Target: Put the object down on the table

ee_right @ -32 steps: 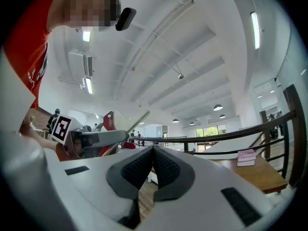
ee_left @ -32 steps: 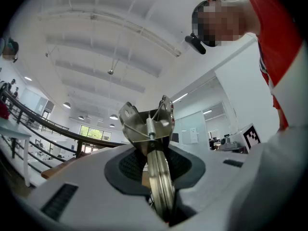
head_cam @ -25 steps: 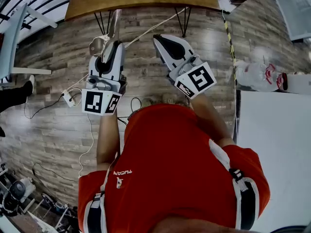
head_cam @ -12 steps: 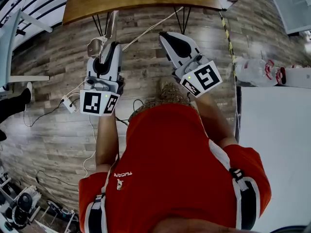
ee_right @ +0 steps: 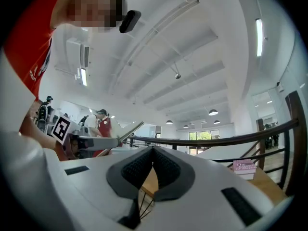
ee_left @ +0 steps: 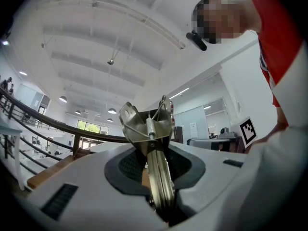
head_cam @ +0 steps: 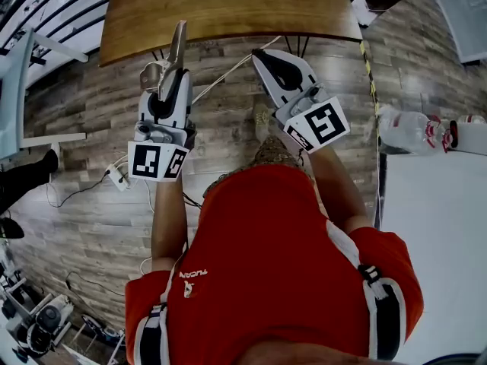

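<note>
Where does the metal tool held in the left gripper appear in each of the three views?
Head view: the metal tool is upper left, poking from the left gripper toward the table edge.
Left gripper view: centre, clamped between the jaws.
Right gripper view: left of centre, a thin slanting bar.
Shared landmark: the wooden table, seen at lower left and lower right.

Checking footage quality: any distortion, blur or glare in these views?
Head view: fisheye curves the brown wooden table, otherwise sharp. Left gripper view: silvery metal spring tool crisp against bright ceiling. Right gripper view: dark corners, ceiling lights glare.
</note>
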Tool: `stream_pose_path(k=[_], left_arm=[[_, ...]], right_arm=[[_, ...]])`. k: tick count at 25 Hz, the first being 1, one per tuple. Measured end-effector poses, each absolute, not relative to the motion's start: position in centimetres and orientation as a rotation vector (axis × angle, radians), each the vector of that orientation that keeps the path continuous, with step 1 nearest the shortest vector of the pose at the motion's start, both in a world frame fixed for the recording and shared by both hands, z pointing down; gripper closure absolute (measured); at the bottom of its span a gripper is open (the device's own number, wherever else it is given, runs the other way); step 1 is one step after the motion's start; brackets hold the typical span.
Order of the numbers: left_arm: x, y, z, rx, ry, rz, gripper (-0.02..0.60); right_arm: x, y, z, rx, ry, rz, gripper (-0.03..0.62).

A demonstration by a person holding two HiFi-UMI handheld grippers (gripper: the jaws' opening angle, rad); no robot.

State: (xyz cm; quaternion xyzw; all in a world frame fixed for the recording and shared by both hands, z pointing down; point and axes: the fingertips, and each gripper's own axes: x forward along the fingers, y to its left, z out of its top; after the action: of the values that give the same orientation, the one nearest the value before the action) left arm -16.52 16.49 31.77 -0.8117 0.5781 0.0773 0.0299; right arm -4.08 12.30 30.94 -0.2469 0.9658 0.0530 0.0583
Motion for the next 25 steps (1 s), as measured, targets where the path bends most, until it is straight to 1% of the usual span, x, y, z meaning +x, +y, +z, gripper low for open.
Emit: stream_pose_path(k=[7,15,20,25], left_arm=[[-17.0,4.0,33.4,-2.522,1.824,0.168,0.485],[-17.5,-8.5,35.2,-2.544,1.876,0.097,0.485],[-17.6,-13.8,37.1,-2.591,1.902,0.03,0.485],[-17.7,-18.1,39.3,-2.651,1.88,-0.079,0.485]], right_arm=[[-4.2,0.1,31.2,-0.735,2.951,0.189,0.569],[-4.5,-11.9,32.6,-0.699,2.974,0.137,0.569],[-4.7,-16.8,33.5,-0.716,3.034,0.067,0.569],[-5.5,-20.3,34.0,-0.732,3.028,0.071,0.569]])
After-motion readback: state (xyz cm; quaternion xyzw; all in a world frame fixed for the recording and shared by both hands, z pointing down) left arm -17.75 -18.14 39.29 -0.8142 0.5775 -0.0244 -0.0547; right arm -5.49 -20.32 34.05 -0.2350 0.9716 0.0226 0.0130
